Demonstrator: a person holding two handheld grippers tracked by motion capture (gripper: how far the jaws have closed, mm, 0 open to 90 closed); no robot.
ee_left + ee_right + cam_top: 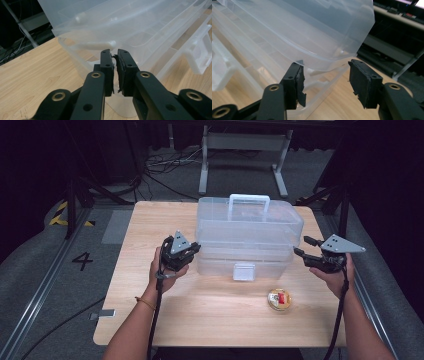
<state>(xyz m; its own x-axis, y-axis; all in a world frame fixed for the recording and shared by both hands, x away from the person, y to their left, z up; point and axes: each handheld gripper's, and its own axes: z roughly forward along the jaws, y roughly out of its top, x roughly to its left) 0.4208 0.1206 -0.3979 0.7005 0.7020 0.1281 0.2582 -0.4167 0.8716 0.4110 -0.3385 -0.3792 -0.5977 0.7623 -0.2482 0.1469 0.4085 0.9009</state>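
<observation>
A clear plastic storage box (250,227) with a handle (249,199) on its lid and a front latch (244,271) stands in the middle of the wooden table (150,225). My left gripper (194,250) is at the box's left end. In the left gripper view its jaws (115,53) stand only a slit apart, nothing between the pads, with the box's rim (100,46) just past the tips. My right gripper (303,246) is at the box's right end. There its jaws (324,66) are open wide, with the box's corner (332,62) just ahead of the gap.
A small round yellow and red object (279,299) lies on the table in front of the box, toward the right. Beyond the table's far edge are cables and a metal stand (245,150) on the floor. Dark frames stand at both sides.
</observation>
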